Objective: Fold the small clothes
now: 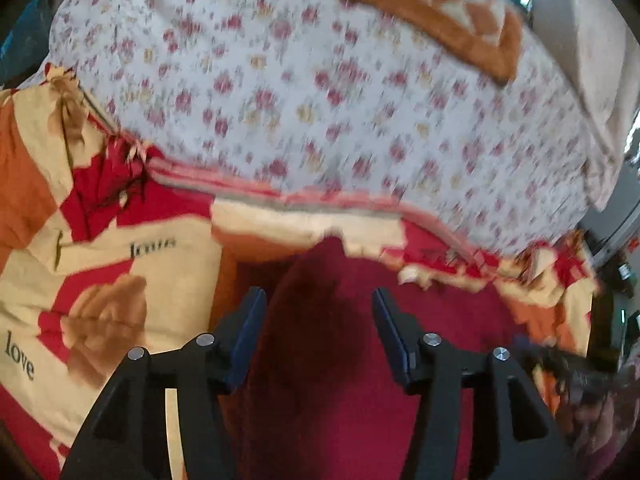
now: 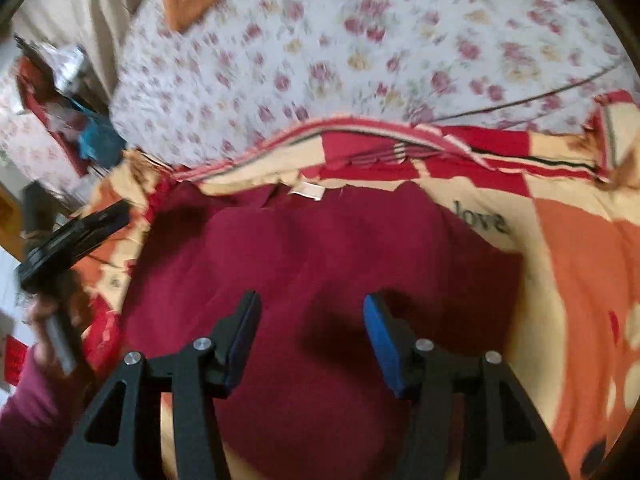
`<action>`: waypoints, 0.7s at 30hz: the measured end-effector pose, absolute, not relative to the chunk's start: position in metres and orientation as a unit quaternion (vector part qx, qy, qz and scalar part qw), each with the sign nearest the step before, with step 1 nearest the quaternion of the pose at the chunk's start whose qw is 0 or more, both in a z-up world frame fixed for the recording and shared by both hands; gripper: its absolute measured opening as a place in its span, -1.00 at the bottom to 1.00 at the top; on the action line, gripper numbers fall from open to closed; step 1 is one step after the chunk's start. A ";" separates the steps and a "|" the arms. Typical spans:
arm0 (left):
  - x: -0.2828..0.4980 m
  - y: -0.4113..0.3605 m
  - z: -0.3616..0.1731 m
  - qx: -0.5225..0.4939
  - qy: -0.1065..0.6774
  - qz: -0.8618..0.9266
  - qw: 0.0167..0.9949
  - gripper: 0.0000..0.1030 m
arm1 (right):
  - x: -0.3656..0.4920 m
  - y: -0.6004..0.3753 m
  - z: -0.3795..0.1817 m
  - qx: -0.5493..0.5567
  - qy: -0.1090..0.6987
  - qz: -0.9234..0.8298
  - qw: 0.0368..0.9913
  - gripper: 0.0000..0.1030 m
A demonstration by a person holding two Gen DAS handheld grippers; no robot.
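A dark red garment (image 2: pixel 320 248) lies spread on a red, orange and cream "love" blanket (image 2: pixel 568 264); a white label (image 2: pixel 308 191) shows at its far edge. My right gripper (image 2: pixel 312 312) is open and empty just above the garment's middle. My left gripper (image 1: pixel 320 308) is open and empty over the same garment (image 1: pixel 340 360). The left gripper also shows at the left of the right wrist view (image 2: pixel 76 236), held in a hand.
A floral white sheet (image 1: pixel 300 100) covers the bed beyond the blanket (image 1: pixel 100 260). An orange and cream patterned cloth (image 1: pixel 432 12) lies at the far end. Furniture and clutter (image 2: pixel 60 92) stand past the bed's left side.
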State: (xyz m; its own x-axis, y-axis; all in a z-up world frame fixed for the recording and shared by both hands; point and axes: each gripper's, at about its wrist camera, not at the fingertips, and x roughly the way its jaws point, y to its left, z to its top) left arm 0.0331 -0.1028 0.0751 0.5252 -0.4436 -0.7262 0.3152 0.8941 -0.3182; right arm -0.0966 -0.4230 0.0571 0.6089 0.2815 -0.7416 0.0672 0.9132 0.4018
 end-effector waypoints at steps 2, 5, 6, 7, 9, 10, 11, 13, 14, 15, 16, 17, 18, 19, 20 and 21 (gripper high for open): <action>0.032 -0.107 0.058 -0.055 0.465 -0.200 0.861 -0.33 | -0.066 -0.429 0.038 0.176 0.453 0.012 0.874 0.10; 0.029 -0.103 0.038 -0.050 0.495 -0.194 0.845 -0.33 | -0.049 -0.442 0.027 0.201 0.461 -0.012 0.864 0.05; 0.028 -0.102 0.033 -0.044 0.502 -0.189 0.843 -0.33 | -0.052 -0.444 0.032 0.206 0.453 -0.012 0.867 0.05; 0.028 -0.099 0.028 -0.040 0.506 -0.184 0.842 -0.33 | -0.057 -0.444 0.037 0.204 0.446 -0.013 0.871 0.07; 0.028 -0.094 0.022 -0.047 0.510 -0.181 0.840 -0.33 | -0.074 -0.447 0.050 0.191 0.433 -0.023 0.880 0.15; 0.027 -0.089 0.021 -0.057 0.511 -0.180 0.839 -0.33 | -0.082 -0.449 0.054 0.190 0.431 -0.027 0.882 0.15; 0.026 -0.087 0.021 -0.064 0.511 -0.180 0.838 -0.33 | -0.098 -0.453 0.061 0.194 0.430 -0.024 0.882 0.15; 0.021 -0.081 0.023 -0.075 0.509 -0.178 0.839 -0.33 | -0.119 -0.456 0.068 0.198 0.431 -0.017 0.880 0.15; 0.018 -0.080 0.024 -0.075 0.507 -0.177 0.840 -0.33 | -0.132 -0.455 0.071 0.199 0.431 -0.012 0.880 0.15; 0.014 -0.079 0.026 -0.074 0.504 -0.176 0.842 -0.33 | -0.147 -0.452 0.073 0.194 0.433 -0.008 0.880 0.15; 0.010 -0.078 0.028 -0.071 0.500 -0.176 0.845 -0.33 | -0.157 -0.448 0.074 0.187 0.435 -0.005 0.881 0.15; 0.007 -0.078 0.030 -0.068 0.498 -0.176 0.847 -0.33 | -0.168 -0.444 0.074 0.181 0.436 -0.003 0.882 0.15; 0.003 -0.077 0.031 -0.067 0.496 -0.175 0.848 -0.33 | -0.179 -0.439 0.073 0.178 0.435 0.001 0.883 0.15; 0.001 -0.077 0.032 -0.069 0.496 -0.175 0.848 -0.33 | -0.184 -0.434 0.070 0.179 0.435 0.007 0.882 0.15; 0.000 -0.077 0.032 -0.072 0.497 -0.176 0.847 -0.33 | -0.189 -0.429 0.065 0.181 0.438 0.016 0.880 0.13; -0.003 -0.077 0.032 -0.076 0.499 -0.177 0.845 -0.33 | -0.191 -0.422 0.054 0.180 0.453 0.026 0.873 -0.05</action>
